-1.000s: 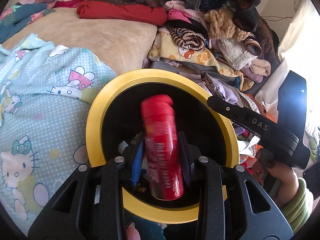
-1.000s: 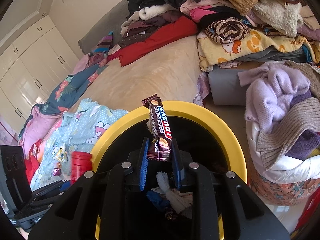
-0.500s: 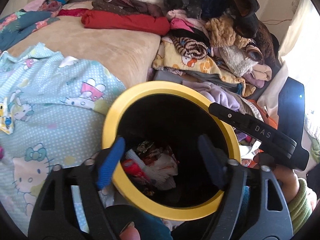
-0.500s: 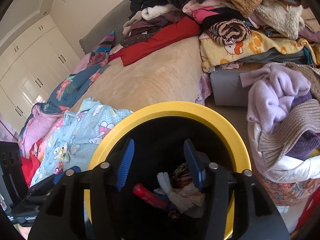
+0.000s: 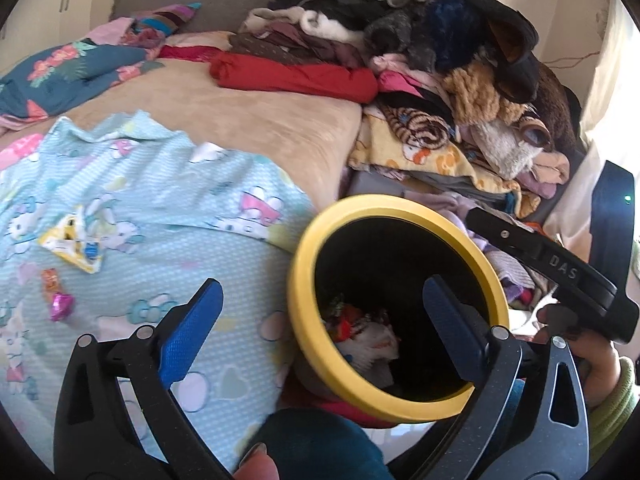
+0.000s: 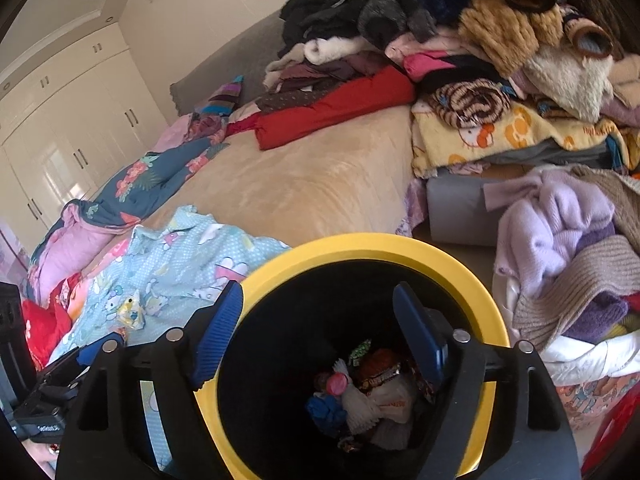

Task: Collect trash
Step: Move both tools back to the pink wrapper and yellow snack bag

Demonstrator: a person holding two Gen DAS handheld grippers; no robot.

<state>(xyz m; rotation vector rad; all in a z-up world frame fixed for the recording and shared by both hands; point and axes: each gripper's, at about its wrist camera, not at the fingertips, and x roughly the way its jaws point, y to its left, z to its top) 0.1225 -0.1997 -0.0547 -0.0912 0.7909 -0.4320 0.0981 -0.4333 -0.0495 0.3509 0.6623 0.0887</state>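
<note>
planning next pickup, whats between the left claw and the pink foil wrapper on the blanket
Only bare Hello Kitty blanket separates the open left claw from the pink foil wrapper, seen in the left wrist view.

The left gripper (image 5: 320,324) gapes empty beside the yellow-rimmed black bin (image 5: 304,320); 3 wrappers (image 5: 76,244) lie on the light-blue cartoon-print blanket (image 5: 160,208).

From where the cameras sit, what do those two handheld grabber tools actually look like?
Each is black plastic with silver screws. The left gripper and right gripper both carry flat blue ribbed pads on two fingers. Seen from the left view, the right tool's body reads "DAS" and shows a small green light; the hand holding it wears a green sleeve.
</note>
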